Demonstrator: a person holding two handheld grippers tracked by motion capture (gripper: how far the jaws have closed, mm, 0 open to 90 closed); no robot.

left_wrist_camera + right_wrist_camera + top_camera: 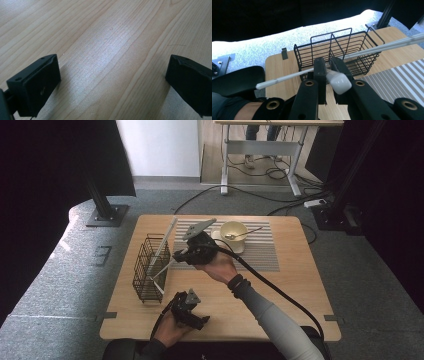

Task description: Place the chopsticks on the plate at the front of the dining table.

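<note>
Two grippers: one per hand, the right gripper [329,75] at work, the left gripper [110,85] idle.
Right jaws: pressed together on a pair of white chopsticks [372,48], pinched near their middle; a thicker white end [339,83] sticks out just past the jaws, and it is hard to tell whether it belongs to the pair.
Reason for grip: held mid-length, the sticks stay level and balanced, probably so one end can be steered into the basket [342,52].
Chopsticks, place: in the air over the table's [280,295] left half, crossing the front of the basket; in the high view they slant across its open top [162,251].
Left jaws: spread wide with nothing between them, pads low over bare wood near the table's front edge, likely parked out of the way.
Basket: one black wire rack with an inner divider, standing near the left edge.
Bowl [233,234]: one, cream, on the striped mat [260,251] toward the far edge, with one spoon [242,234] resting in it.
Count: two grippers, two chopsticks, one basket, one bowl, one spoon, one mat.
</note>
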